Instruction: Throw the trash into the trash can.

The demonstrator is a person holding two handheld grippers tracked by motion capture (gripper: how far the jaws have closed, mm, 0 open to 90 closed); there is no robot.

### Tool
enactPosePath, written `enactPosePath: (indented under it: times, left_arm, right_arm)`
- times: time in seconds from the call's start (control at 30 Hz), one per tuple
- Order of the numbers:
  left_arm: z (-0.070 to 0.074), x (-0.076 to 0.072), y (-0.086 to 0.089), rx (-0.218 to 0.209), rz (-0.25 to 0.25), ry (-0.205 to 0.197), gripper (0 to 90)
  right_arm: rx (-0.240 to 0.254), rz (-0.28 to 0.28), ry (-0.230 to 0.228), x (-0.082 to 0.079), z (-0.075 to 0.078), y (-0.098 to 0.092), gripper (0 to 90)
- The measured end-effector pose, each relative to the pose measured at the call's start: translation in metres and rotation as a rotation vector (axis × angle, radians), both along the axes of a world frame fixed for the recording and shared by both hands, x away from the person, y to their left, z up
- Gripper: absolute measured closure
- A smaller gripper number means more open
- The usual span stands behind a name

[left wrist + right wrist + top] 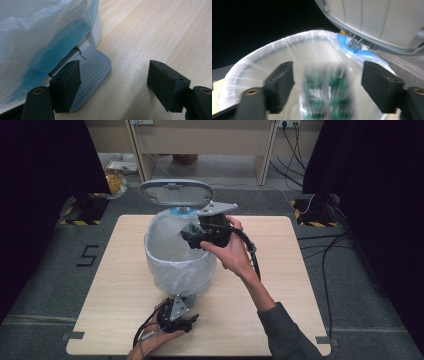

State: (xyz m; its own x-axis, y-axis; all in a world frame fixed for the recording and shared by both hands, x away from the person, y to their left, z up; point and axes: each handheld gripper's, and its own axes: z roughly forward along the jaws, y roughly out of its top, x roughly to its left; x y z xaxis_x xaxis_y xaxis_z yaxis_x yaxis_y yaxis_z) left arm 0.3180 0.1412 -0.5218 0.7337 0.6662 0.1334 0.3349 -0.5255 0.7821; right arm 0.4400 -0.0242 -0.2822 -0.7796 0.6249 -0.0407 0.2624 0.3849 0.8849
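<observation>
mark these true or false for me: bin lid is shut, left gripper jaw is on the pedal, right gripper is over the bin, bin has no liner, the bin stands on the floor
1. The lid of the bin is shut. False: it stands raised.
2. One jaw of the left gripper rests on the grey pedal. True.
3. The right gripper is over the bin's mouth. True, with a blurred green packet between its open jaws.
4. The bin has no liner. False: a clear plastic bag lines it.
5. The bin stands on the floor. False: on the wooden table.
</observation>
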Motion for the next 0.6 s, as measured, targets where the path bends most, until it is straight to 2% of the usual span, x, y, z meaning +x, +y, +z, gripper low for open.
enactPosePath:
  times: [0.23,0.6]
  left_arm:
    - [0.000,0.000,0.000,0.000,-0.001,-0.001,26.2]
    - [0.000,0.000,0.000,0.002,-0.002,-0.004,26.2]
  right_arm:
    - [0.016,-0.003,0.005,-0.001,0.001,-0.002,21.2]
    - [0.046,-0.042,-0.017,-0.012,0.005,-0.036,21.5]
